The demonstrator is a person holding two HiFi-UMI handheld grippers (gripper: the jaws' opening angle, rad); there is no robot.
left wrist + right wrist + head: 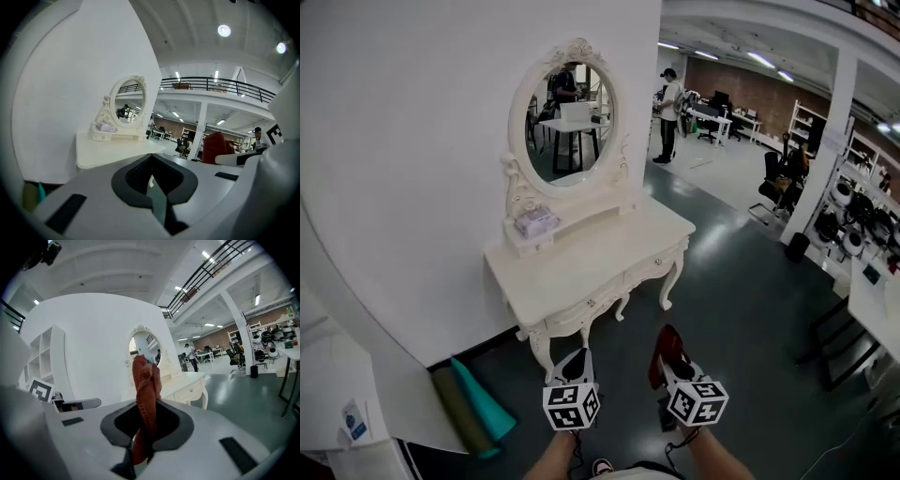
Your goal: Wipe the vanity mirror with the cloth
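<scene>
Cloth (144, 390), red and bunched up, sits between the two fingers of the right gripper (146, 423). The fingers squeeze it tight, and the cloth pokes out past the fingertips. The vanity mirror (573, 111) is well ahead of those fingers and does not touch the cloth. It is oval and stands upright on a cream dressing table (609, 248) against a white wall (412, 141). The left gripper (578, 361) is just beside the right one. Its fingers are pressed close together with nothing between them. Both grippers point toward the table. A small pale pack (534, 221) lies on the little shelf under the mirror, ahead and left of the fingers. A green roll (483, 401) lies on the dark floor, left of the left gripper. Far off to the right of the mirror, a person (669, 112) stands near some desks.
</scene>
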